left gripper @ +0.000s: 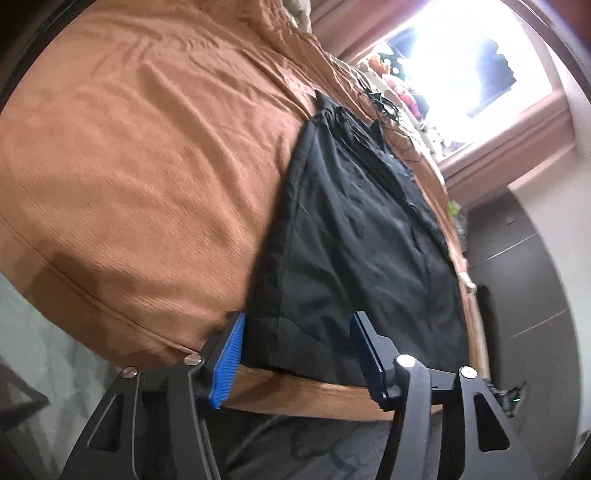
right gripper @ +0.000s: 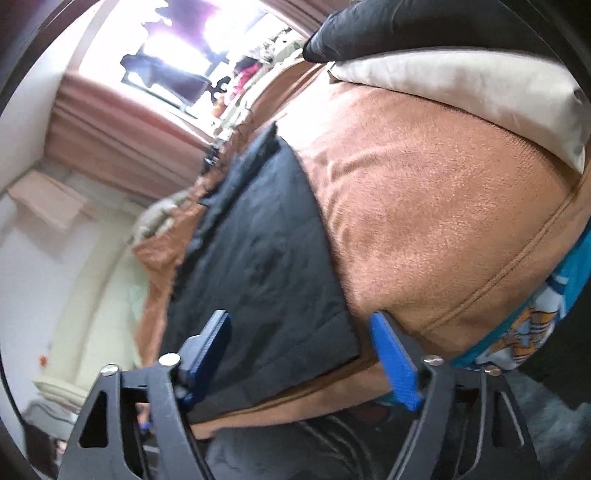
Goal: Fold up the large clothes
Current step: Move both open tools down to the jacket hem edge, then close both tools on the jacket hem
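Note:
A black garment lies flat and lengthwise on the orange-brown bed cover, its near hem at the bed's front edge. My left gripper is open, its blue pads straddling the hem's left corner without pressing on it. In the right wrist view the same garment shows its right near corner on the cover. My right gripper stands open around that corner, pads apart from the cloth.
A cream pillow lies at the far right of the bed under a black shape. Teal patterned fabric hangs at the bed's right edge. Cables and clutter sit past the garment, below a bright window. A dark cabinet stands right.

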`<act>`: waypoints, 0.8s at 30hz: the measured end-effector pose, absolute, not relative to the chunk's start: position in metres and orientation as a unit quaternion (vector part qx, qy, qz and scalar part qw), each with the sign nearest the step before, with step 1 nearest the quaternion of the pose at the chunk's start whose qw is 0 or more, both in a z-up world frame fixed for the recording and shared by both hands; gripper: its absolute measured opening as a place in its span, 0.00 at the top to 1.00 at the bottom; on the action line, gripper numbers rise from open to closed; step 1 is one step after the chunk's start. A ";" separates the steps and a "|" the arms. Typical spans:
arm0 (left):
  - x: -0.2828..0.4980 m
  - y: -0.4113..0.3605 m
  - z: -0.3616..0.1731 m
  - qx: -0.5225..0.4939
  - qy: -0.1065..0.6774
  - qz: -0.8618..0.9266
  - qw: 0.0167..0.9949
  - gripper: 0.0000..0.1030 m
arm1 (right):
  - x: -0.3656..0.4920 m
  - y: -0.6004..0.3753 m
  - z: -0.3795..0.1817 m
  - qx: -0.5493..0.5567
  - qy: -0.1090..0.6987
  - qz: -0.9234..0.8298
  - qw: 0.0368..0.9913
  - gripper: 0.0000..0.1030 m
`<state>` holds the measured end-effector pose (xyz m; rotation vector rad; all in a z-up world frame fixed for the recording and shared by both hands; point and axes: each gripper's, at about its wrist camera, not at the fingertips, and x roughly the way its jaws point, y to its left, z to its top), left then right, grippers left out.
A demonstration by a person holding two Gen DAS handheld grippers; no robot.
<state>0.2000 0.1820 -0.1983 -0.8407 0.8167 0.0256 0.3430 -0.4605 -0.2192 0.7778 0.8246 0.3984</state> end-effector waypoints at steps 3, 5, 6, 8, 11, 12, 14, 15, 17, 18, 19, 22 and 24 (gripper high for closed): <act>0.197 0.181 -0.199 -0.413 0.378 0.006 0.828 0.43 | 0.346 -0.460 -0.221 0.381 0.387 0.199 0.816 0.28; 0.195 0.182 -0.200 -0.438 0.370 -0.007 0.820 0.43 | 0.347 -0.458 -0.225 0.395 0.389 0.207 0.806 0.28; 0.194 0.182 -0.201 -0.450 0.365 -0.011 0.815 0.43 | 0.346 -0.455 -0.228 0.404 0.391 0.212 0.800 0.28; 0.194 0.180 -0.200 -0.458 0.363 -0.013 0.812 0.43 | 0.347 -0.450 -0.231 0.411 0.392 0.219 0.794 0.28; 0.194 0.178 -0.201 -0.476 0.354 -0.020 0.805 0.43 | 0.349 -0.444 -0.228 0.415 0.384 0.226 0.794 0.29; 0.194 0.180 -0.201 -0.487 0.345 -0.020 0.802 0.43 | 0.349 -0.443 -0.226 0.419 0.378 0.227 0.793 0.31; 0.191 0.184 -0.202 -0.517 0.316 -0.026 0.795 0.43 | 0.351 -0.442 -0.223 0.425 0.372 0.223 0.794 0.34; 0.190 0.185 -0.201 -0.524 0.306 -0.029 0.794 0.43 | 0.353 -0.441 -0.222 0.426 0.372 0.221 0.795 0.34; 0.190 0.183 -0.198 -0.526 0.298 -0.041 0.795 0.43 | 0.356 -0.439 -0.220 0.425 0.372 0.223 0.794 0.34; 0.189 0.182 -0.195 -0.524 0.292 -0.047 0.798 0.43 | 0.357 -0.437 -0.220 0.422 0.372 0.223 0.796 0.34; 0.187 0.181 -0.192 -0.522 0.287 -0.049 0.802 0.43 | 0.358 -0.436 -0.219 0.418 0.373 0.224 0.797 0.34; 0.187 0.179 -0.192 -0.507 0.298 -0.035 0.808 0.43 | 0.360 -0.431 -0.220 0.408 0.380 0.222 0.800 0.34; 0.193 0.176 -0.200 -0.502 0.321 -0.026 0.803 0.43 | 0.363 -0.427 -0.223 0.404 0.388 0.217 0.800 0.34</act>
